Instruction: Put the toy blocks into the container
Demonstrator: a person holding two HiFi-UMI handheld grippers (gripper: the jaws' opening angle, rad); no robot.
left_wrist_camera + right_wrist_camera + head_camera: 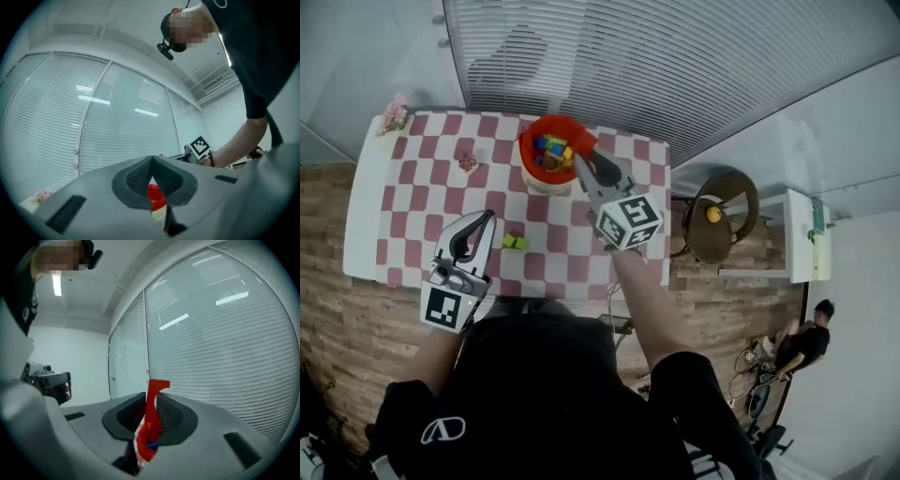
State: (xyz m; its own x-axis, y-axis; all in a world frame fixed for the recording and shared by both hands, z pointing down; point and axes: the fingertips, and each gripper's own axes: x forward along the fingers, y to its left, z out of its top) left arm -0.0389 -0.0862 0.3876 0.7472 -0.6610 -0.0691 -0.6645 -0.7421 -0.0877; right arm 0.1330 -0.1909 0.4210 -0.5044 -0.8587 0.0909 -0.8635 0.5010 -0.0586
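A red container (pixel 546 133) with several coloured blocks (pixel 551 148) inside stands at the far middle of the checkered table (pixel 412 202). My right gripper (pixel 582 163) is shut on the container's red rim (pixel 153 401), which stands as a thin flap between the pads; a bit of blue shows below it. A green and yellow block (pixel 516 242) lies on the cloth near the front. Just left of it hovers my left gripper (pixel 490 217), shut with nothing in it. Below the left gripper's (pixel 151 163) pads the red container (pixel 156 197) shows.
A small reddish object (pixel 468 161) and pink flowers (pixel 394 112) sit at the table's far left. Window blinds (pixel 675 56) run behind the table. To the right stand a round stool with a yellow ball (pixel 713 215) and a white shelf (pixel 802 234). A person (pixel 802 342) sits on the floor.
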